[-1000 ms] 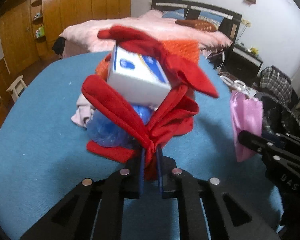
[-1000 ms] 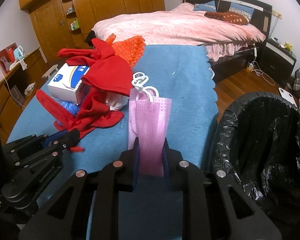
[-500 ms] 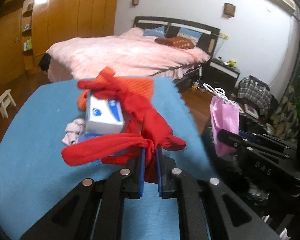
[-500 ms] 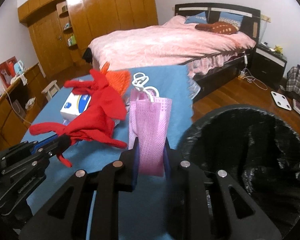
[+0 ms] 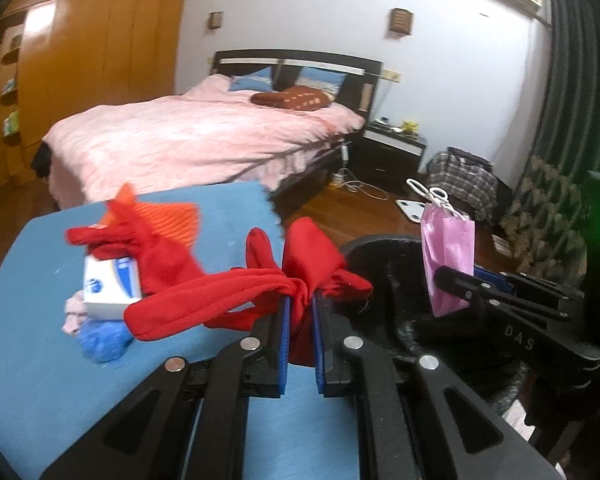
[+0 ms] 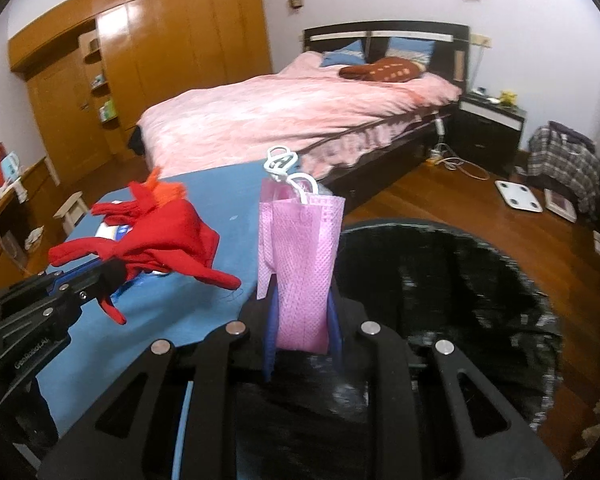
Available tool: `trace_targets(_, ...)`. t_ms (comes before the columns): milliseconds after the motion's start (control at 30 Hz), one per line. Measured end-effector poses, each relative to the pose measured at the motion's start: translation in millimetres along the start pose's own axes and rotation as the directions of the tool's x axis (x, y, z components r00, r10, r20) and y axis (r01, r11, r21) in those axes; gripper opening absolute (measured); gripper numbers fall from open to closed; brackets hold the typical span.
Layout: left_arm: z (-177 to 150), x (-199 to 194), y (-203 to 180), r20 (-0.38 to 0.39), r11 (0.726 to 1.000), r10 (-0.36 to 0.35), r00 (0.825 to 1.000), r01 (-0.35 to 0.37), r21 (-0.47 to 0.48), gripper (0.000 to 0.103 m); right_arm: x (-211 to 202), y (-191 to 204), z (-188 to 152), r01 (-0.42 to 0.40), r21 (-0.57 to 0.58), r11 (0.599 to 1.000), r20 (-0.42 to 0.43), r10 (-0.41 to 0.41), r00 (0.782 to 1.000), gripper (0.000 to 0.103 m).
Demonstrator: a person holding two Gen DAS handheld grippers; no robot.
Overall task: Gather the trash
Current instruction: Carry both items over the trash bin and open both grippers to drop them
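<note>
My left gripper (image 5: 299,312) is shut on a red cloth (image 5: 220,292), held above the blue table (image 5: 40,360) near its right edge; the cloth (image 6: 160,240) also shows in the right wrist view. My right gripper (image 6: 302,320) is shut on a pink face mask (image 6: 300,256) with white ear loops, held over the rim of the black-lined trash bin (image 6: 460,300). In the left wrist view the mask (image 5: 448,256) hangs above the bin (image 5: 400,280).
On the table lie a white and blue box (image 5: 112,288), a blue crumpled bag (image 5: 100,340), an orange mesh piece (image 5: 168,216) and a pale pink cloth (image 5: 74,312). A pink bed (image 5: 200,140), a nightstand (image 5: 392,156) and wooden wardrobes (image 6: 160,60) stand behind.
Both grippers have swung right toward the bin. The red cloth has lifted off the pile and left the box behind. The mask now hangs over the bin.
</note>
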State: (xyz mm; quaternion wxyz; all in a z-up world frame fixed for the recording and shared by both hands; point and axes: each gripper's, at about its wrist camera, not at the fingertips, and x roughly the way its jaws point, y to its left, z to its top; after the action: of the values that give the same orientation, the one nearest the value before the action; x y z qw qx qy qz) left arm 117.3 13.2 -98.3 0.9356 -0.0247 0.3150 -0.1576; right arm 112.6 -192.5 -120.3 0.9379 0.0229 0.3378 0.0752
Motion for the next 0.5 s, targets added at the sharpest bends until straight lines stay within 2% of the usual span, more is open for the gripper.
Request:
trace_targets(200, 6.1, 18.4, -40.9, -0.009, 0.996, -0.071, 0.997, 0.072, 0.059, 0.01, -14.7, -44.5, -5.7, 0.089, 0.054, 0.995, 0.011, -0.089, 0.996, 0.022)
trace_targets(433, 18.8, 45.0, -79.6, -0.029, 0.984, -0.142, 0.99, 0.144, 0.104, 0.01, -15.3, -78.2, -14.1, 0.151, 0.103, 0.983, 0.001, -0.152, 0.988, 0.022)
trace_targets(500, 21.7, 51.1, -87.3, -0.035, 0.981, -0.156, 0.987, 0.159, 0.113, 0.012, -14.8, -85.7, -16.5, 0.169, 0.112, 0.979, 0.0, -0.17, 0.985, 0.025)
